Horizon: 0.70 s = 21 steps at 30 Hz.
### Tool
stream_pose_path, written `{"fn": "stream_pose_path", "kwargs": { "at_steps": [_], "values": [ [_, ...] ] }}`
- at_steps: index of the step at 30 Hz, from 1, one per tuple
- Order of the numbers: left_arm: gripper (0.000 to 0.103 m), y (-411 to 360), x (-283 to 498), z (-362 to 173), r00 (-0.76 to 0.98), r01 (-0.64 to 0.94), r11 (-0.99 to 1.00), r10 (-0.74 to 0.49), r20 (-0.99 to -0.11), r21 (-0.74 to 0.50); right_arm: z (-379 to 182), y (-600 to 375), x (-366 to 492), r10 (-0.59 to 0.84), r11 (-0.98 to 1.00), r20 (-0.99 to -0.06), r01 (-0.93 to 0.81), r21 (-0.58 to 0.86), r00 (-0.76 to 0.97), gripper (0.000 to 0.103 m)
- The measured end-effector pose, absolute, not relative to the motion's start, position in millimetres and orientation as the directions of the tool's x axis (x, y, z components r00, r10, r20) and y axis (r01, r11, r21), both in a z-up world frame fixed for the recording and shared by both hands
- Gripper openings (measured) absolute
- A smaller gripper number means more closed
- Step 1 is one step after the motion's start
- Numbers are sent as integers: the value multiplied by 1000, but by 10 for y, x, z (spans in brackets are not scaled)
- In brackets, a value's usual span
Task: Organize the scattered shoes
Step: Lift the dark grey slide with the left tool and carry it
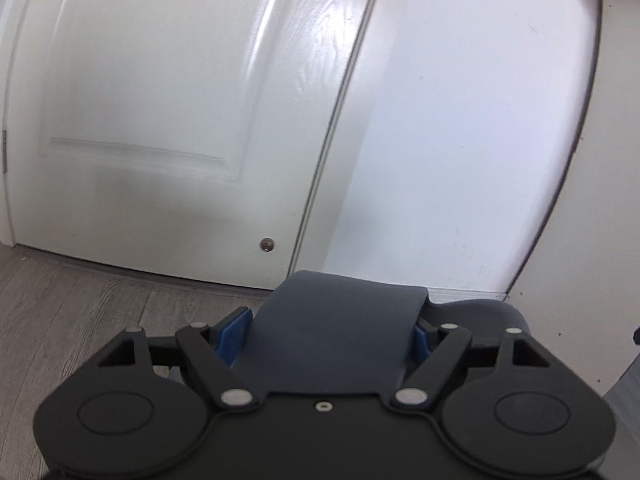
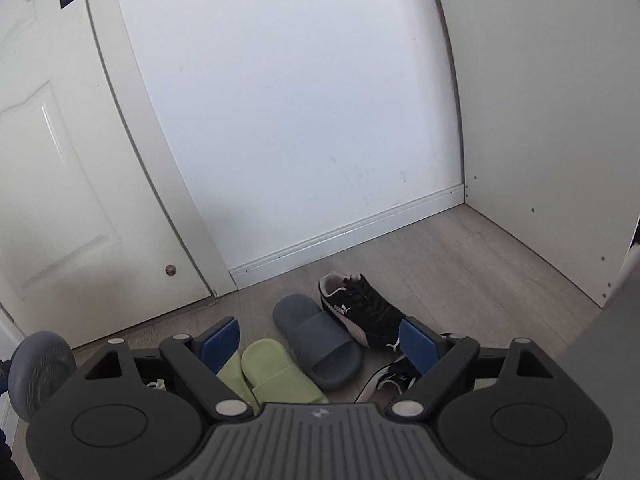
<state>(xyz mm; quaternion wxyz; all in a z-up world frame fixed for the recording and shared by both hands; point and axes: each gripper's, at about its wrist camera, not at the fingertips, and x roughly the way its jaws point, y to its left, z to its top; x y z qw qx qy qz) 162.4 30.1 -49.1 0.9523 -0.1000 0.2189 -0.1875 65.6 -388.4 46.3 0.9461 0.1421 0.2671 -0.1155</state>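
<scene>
My left gripper [image 1: 328, 320] is shut on the strap of a dark grey slide [image 1: 340, 360], with a blue pad pressed against each side. That slide's patterned sole [image 2: 40, 372] shows at the left edge of the right wrist view. My right gripper [image 2: 320, 340] hangs open above the floor, nothing between its blue pads. Below it lie a second grey slide [image 2: 316, 344], a pair of light green slides [image 2: 276, 376] and a black sneaker [image 2: 360, 312]. Another black sneaker [image 2: 392, 376] is half hidden by the right finger. A grey ribbed surface [image 2: 312, 440] covers the right gripper's body; I cannot tell what it is.
A shut white door [image 1: 160, 100] with a floor stop fills the left; it also shows as the door [image 2: 60, 200] with a black handle. A white wall [image 2: 300, 120] with baseboard meets a white side panel [image 2: 540, 120]. The floor [image 2: 480, 260] is grey wood.
</scene>
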Motion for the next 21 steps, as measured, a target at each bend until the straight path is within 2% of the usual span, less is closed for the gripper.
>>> {"fn": "stream_pose_path", "kwargs": {
  "at_steps": [4, 8, 11, 16, 18, 21],
  "values": [
    [79, -250, 1988, -743, 793, 302, 913, -401, -458, -276, 533, -4224, 676, -193, 926, -535, 334, 179, 822, 89],
    [78, -667, 2480, -1104, 754, 241, 929, -362, -548, -283, 163, -4563, 821, -166, 931, -523, 307, 196, 836, 89],
    [77, -1112, 2940, -1403, 785, 260, 944, -329, -526, -203, -255, -4822, 1195, -88, 953, -529, 225, 202, 844, 89],
    [75, -2002, 3600, -1485, 813, 272, 960, -264, -518, -63, -1012, -5144, 2027, 73, 954, -489, 82, 288, 869, 89],
    [74, -2296, 3833, -1491, 829, 255, 967, -225, -512, -13, -1177, -5212, 2288, 122, 930, -474, 66, 361, 872, 89],
    [74, -2617, 4252, -1523, 838, 202, 979, -161, -522, 21, -1244, -5278, 2660, 137, 890, -499, 115, 442, 856, 89]
  ]
}}
